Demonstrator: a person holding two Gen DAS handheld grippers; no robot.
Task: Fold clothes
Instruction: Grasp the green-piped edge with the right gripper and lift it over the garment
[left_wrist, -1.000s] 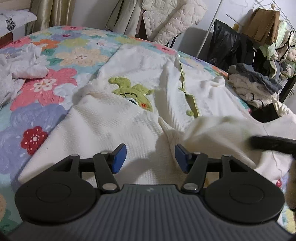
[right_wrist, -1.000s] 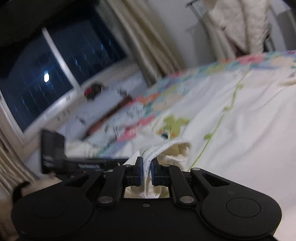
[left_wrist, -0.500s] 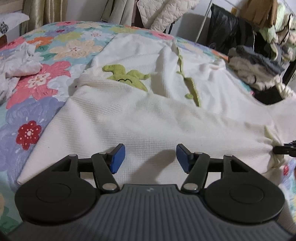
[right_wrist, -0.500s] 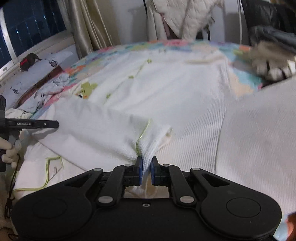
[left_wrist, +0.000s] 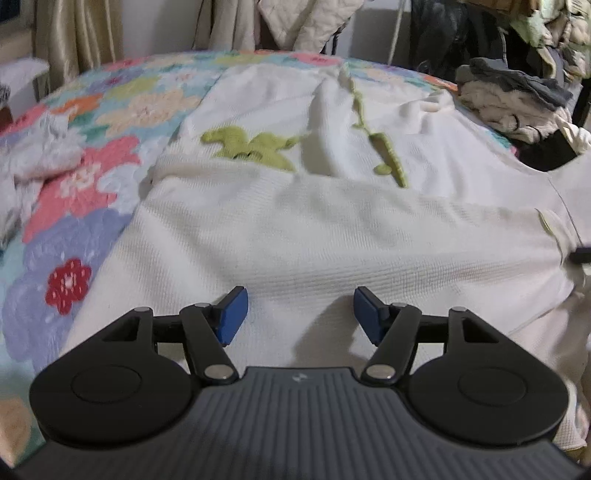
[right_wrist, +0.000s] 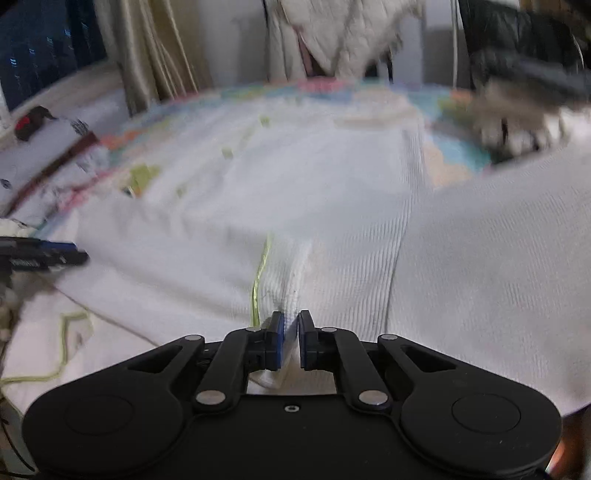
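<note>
Sleeve (left_wrist: 332, 236) now carried flat across the cream cardigan (left_wrist: 424, 147) on the bed (left_wrist: 92, 177), right tool (right_wrist: 291, 341) pinching its cuff (left tool (left_wrist: 298, 314) spread, idle); tugging further risks dragging the fold askew.

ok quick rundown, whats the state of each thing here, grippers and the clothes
left gripper: open, empty, above the folded sleeve
right gripper: shut on the sleeve cuff
sleeve: folded across the white top's front, cuff end pinched
white top: spread flat on the bed, green placket wrinkled
floral bedspread: laid out under the top
clothes pile: heaped, unfolded, at the bed's far right
</note>
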